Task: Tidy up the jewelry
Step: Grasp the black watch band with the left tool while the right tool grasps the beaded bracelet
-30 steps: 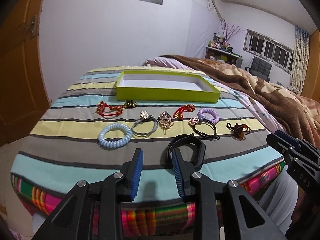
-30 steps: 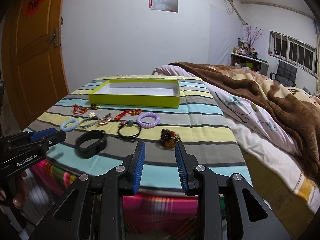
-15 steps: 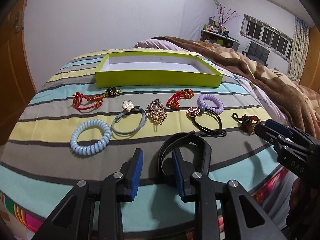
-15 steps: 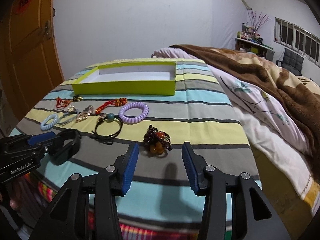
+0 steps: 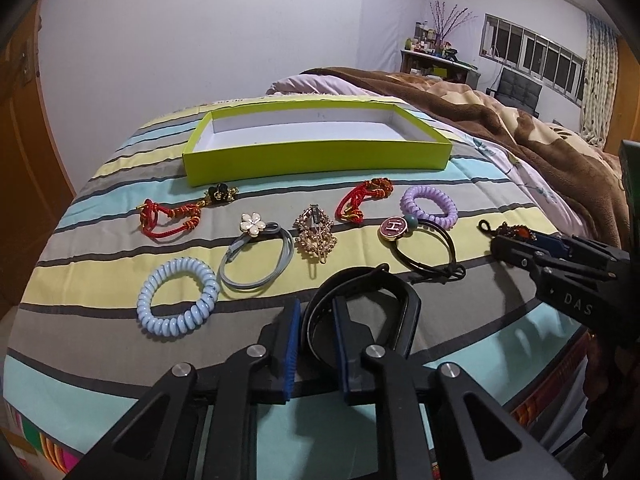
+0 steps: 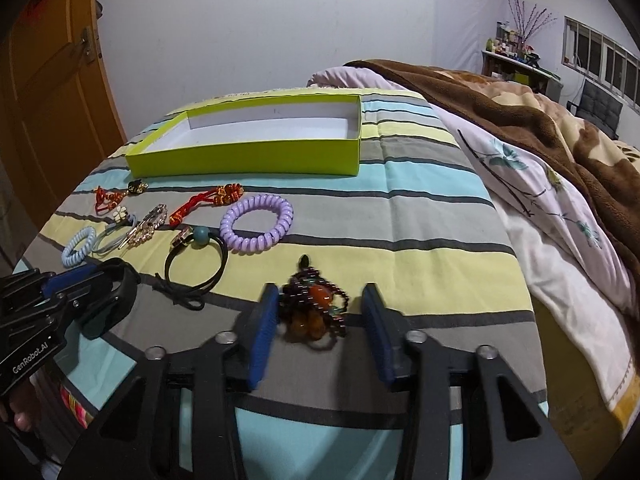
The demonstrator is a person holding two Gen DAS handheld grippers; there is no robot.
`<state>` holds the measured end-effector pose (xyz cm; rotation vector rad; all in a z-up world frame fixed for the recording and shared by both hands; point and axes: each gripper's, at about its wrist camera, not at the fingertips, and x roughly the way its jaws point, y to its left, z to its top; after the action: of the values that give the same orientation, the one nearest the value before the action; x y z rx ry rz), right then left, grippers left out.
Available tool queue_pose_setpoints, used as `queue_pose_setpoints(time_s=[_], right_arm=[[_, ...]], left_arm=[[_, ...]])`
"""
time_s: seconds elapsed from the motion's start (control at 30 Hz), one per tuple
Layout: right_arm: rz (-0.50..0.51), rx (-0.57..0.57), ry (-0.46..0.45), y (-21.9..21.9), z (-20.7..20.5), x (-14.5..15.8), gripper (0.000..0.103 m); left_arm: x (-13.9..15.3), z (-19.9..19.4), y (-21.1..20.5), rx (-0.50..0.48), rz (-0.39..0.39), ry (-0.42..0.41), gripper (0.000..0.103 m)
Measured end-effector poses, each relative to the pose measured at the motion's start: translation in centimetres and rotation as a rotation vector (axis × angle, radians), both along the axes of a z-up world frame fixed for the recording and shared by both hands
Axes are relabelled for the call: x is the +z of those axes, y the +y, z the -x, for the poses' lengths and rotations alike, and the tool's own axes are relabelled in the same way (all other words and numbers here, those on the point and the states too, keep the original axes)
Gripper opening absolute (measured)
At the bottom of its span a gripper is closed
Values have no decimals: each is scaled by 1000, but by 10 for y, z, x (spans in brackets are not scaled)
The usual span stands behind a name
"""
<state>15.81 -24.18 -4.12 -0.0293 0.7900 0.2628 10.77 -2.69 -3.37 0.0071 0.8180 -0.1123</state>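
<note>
Striped bedspread (image 5: pixel 120 360); left gripper (image 5: pixel 316 344) narrowing around black band (image 5: pixel 360 288), right gripper (image 6: pixel 320 320) wide around beaded bracelet (image 6: pixel 316 308)

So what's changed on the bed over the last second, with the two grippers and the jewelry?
Both grippers have come forward and down to the bed. The left gripper has just been closing, its jaws now astride one side of the black band. The right gripper now brackets the amber bead bracelet, its jaws narrowing slightly, pads not touching. The other pieces and the empty green box stayed put.
</note>
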Motion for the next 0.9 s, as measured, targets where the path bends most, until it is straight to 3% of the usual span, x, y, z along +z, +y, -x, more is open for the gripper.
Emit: queue_pose_setpoints(time_s=[0.3,0.9], right_arm=[[-12,-8,11,-3,2,2,24],[-24,24,-51,5,6,33,23]], left_arm=[[1,0,7,9,31,0,11],[32,0,12,19,44,-61,9]])
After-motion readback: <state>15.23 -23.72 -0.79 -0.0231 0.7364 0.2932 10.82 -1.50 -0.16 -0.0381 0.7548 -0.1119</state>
